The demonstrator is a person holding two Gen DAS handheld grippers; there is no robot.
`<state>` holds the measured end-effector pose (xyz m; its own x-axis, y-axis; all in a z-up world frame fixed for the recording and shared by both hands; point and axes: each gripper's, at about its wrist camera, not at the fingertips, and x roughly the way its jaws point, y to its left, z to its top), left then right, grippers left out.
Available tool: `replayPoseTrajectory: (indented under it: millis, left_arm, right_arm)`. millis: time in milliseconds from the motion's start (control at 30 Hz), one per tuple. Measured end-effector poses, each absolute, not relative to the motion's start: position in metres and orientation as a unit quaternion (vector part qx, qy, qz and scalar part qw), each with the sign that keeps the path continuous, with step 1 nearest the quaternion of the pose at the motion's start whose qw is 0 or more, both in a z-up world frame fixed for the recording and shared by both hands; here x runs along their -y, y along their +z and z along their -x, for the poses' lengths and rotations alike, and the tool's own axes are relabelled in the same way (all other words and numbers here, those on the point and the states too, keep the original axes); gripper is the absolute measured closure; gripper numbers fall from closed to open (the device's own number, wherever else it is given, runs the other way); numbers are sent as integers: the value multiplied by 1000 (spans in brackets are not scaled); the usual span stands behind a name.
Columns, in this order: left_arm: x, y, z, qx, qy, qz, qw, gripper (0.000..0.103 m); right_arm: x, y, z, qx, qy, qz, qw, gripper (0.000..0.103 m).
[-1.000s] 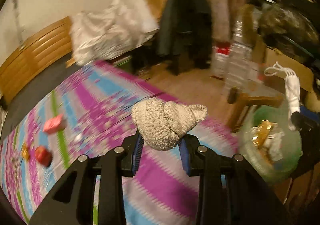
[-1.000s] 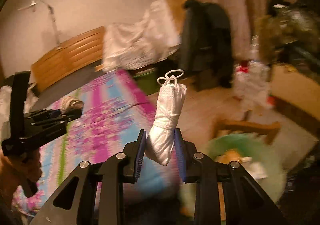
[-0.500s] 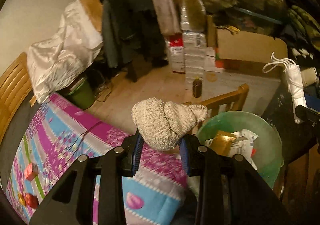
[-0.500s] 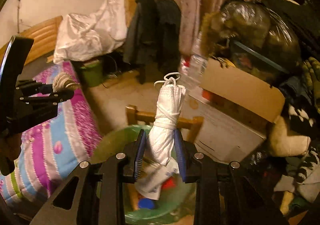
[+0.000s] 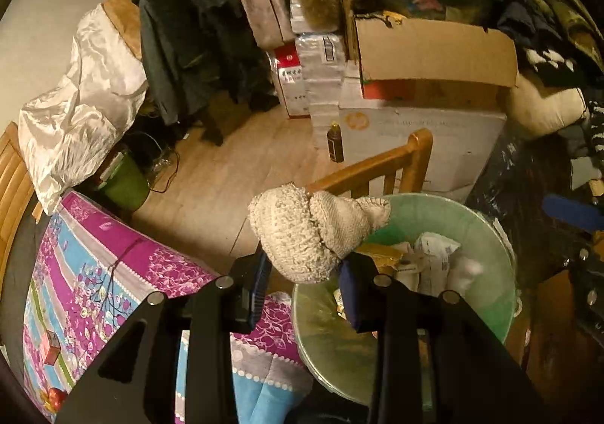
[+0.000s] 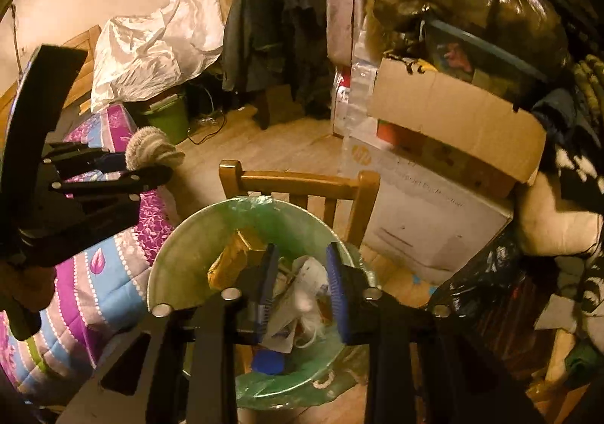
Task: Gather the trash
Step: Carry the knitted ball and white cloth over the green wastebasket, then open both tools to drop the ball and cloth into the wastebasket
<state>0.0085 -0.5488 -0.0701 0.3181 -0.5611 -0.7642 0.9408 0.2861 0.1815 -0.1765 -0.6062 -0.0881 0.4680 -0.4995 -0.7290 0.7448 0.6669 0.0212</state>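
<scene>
Gripping a beige knitted piece [image 5: 317, 231], the left gripper [image 5: 305, 265] sits at the centre of its own view. Its blue-padded fingers [image 5: 258, 282] press on the lower end of the knit, and the bulk of it bulges above them. The knit hangs over the near left rim of a trash bin [image 5: 487, 231] lined with a green plastic bag, at the lower right of that view. The purple, blue and grey bedspread [image 5: 113, 273] fills the lower left.

In the right wrist view the right gripper [image 6: 302, 258] points down into the mouth of the same bin. Its fingers stand apart and have just been closing, with nothing between them. Through the gap a white bundled mask [image 6: 305, 305] shows, lying on crumpled paper inside the bin. A gold wrapper [image 6: 234, 258] lies at the left and a blue item [image 6: 268, 361] lies lower down.

A wooden chair back [image 6: 302, 180] stands just behind the bin. An open cardboard box [image 6: 453, 114] sits at the upper right, stacked on a white carton. A dark jacket [image 6: 271, 27] hangs at the top centre.
</scene>
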Motion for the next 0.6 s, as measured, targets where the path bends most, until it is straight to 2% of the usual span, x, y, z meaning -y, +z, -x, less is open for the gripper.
replayPoseTrajectory:
  millis: [67,400,533,600]
  left_arm:
    - [550,-74,-9,-301,-503,-322,743,72]
    - [550,-89,-7,-342,-550,-302,700,66]
    - [542,-88,-9,-354,-571,-280,685,57]
    - [539,-87,-12,-359,-578,-270,681,57]
  right_arm:
    - [608,-92,178,-355,-366,-183,841,91]
    - [614,-90,189,-335,-385,-200,836,91]
    - [616,-80,196,-325,-403,-194,833,91]
    - [615,-75,201,-318,-411,-193,832,91]
